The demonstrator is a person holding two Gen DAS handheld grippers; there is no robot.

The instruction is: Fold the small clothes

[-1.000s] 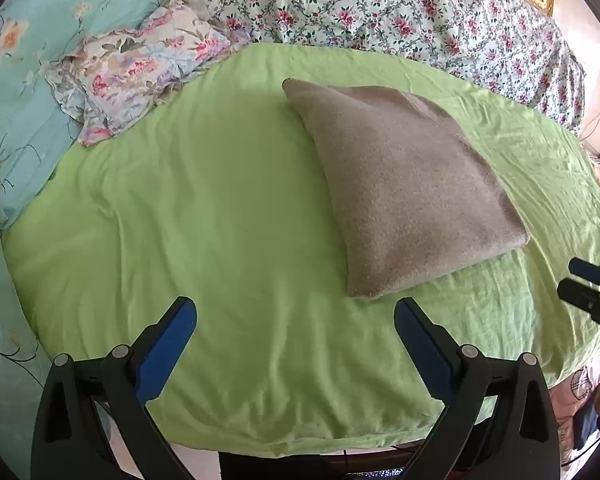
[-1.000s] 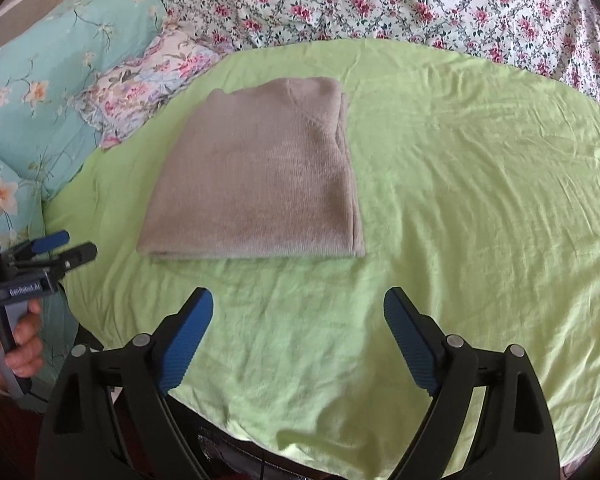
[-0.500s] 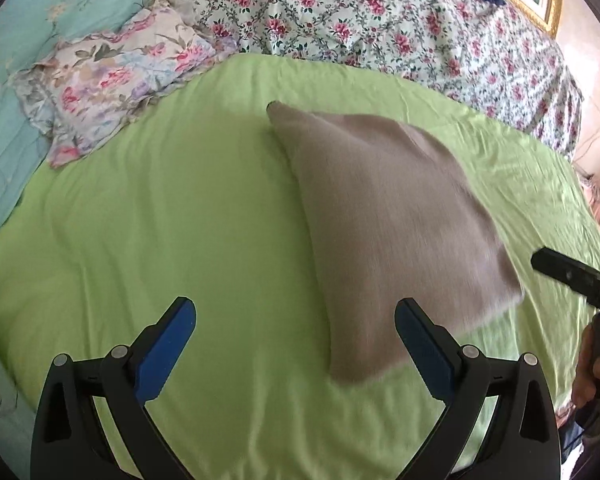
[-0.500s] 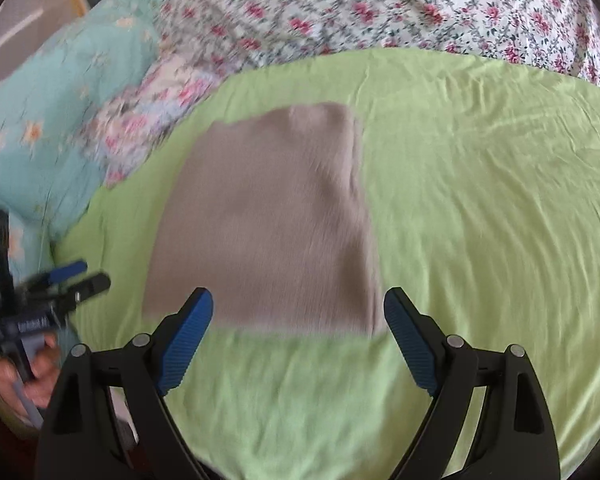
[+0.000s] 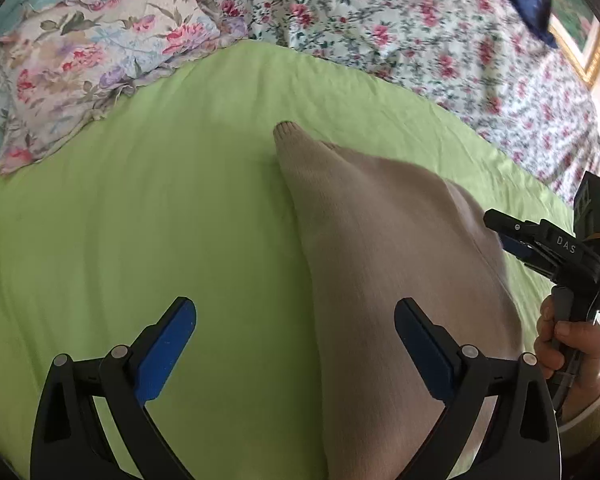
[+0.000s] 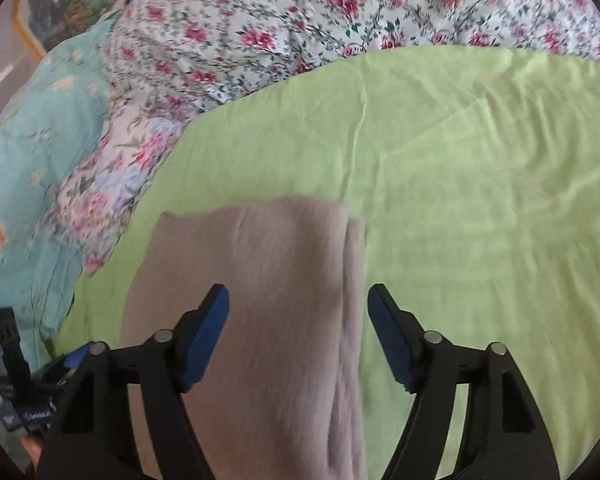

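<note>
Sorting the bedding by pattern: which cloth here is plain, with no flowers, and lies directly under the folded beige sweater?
The green sheet. The sweater rests on it; the pillow, teal cover and quilt are all flowered.

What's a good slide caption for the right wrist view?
Open right hand-held gripper poised over a folded beige knit sweater lying on a lime-green sheet.
</note>
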